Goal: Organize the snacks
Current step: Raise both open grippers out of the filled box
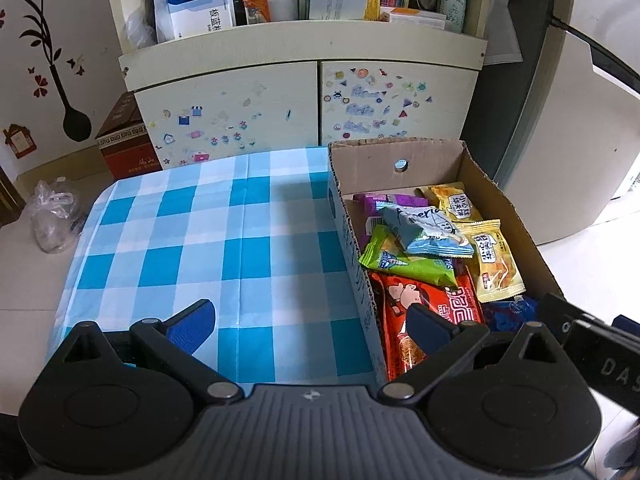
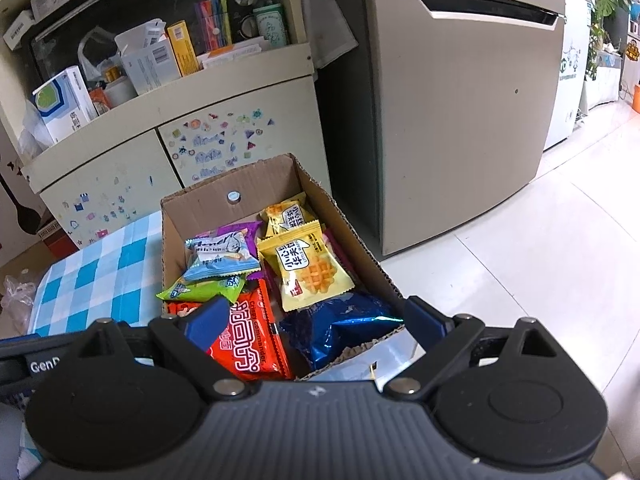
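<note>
**Snacks in box, desk bare, both grippers empty**

Left wrist view: left gripper [image 1: 312, 320] at bottom of frame, fingers spread wide, nothing between them. One finger [image 1: 192, 326] hangs over the checked cloth, the other over the red packet [image 1: 404, 304] at the near end of the cardboard box [image 1: 400, 156]. Box sits right of centre on the desk [image 1: 200, 232]; its raw corrugated walls have rough-cut edges. Inside, a loose overlapping pile: pale blue pouch [image 1: 424, 228] on top, green packet [image 1: 404, 260] under it, yellow waffle packets [image 1: 492, 256] toward the right wall, purple wrapper [image 1: 400, 200] at the far end. All are glossy crinkled film, flat pillow shapes with crimped ends. The blue-white cloth is smooth with fold creases, and no snack lies on it. Cabinet [image 1: 248, 112] with stickers stands behind, upper centre.

Right wrist view: right gripper [image 2: 316, 320] at bottom, fingers wide apart and empty, straddling the box's near corner. Shiny dark blue foil bag [image 2: 340, 324] lies between them in the picture, though contact can't be confirmed. Same heap fills the box centre frame. Fridge [image 2: 460, 140] on the right.

Progress: gathering looks done, or close to it. No loose snacks show outside the box. What's left, if anything, is tidying the jumbled pile.
</note>
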`<state>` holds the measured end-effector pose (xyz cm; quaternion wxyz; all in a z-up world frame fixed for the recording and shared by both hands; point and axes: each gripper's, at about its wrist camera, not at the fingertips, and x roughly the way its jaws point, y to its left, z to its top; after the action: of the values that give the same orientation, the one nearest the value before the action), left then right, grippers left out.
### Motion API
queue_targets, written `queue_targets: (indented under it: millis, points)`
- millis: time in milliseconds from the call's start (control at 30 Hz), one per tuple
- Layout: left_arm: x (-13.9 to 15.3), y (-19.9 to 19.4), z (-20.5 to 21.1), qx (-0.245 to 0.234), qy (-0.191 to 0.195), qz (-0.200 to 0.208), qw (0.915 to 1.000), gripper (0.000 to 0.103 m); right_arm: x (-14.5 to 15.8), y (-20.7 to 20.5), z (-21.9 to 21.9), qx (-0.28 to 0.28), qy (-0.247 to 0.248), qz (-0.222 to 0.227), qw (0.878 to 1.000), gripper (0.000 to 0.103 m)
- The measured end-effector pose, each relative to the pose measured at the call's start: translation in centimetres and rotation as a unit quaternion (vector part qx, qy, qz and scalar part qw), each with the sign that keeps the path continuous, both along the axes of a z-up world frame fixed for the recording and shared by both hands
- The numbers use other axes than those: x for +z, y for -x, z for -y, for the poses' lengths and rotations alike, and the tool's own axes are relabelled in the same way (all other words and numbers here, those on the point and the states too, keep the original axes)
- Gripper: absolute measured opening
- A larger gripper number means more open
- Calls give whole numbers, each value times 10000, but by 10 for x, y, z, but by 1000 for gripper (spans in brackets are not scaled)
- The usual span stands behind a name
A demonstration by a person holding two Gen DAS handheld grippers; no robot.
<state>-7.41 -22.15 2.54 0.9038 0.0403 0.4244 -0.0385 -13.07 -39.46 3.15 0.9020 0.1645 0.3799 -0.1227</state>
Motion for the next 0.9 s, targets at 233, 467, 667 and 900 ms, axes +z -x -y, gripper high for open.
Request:
queue_targets:
  millis: [233,467,667,900]
  points:
    - [2,1,7,-61,-205,43,9998,103,-1,-3,-2,-38,95,-72,9999,94]
    - [1,-2,13,-78,-356,3,9993,103,-1,-5,-2,-116,226,-124,9996,94]
    - [0,-3,16,-91,-405,-30,9991,103,-1,-6,0,-159,210,-165,9995,94]
    - [-3,-8,17,-83,-492,-121,9987,103,-1,-10,-1,-111,328,-210,9992,94]
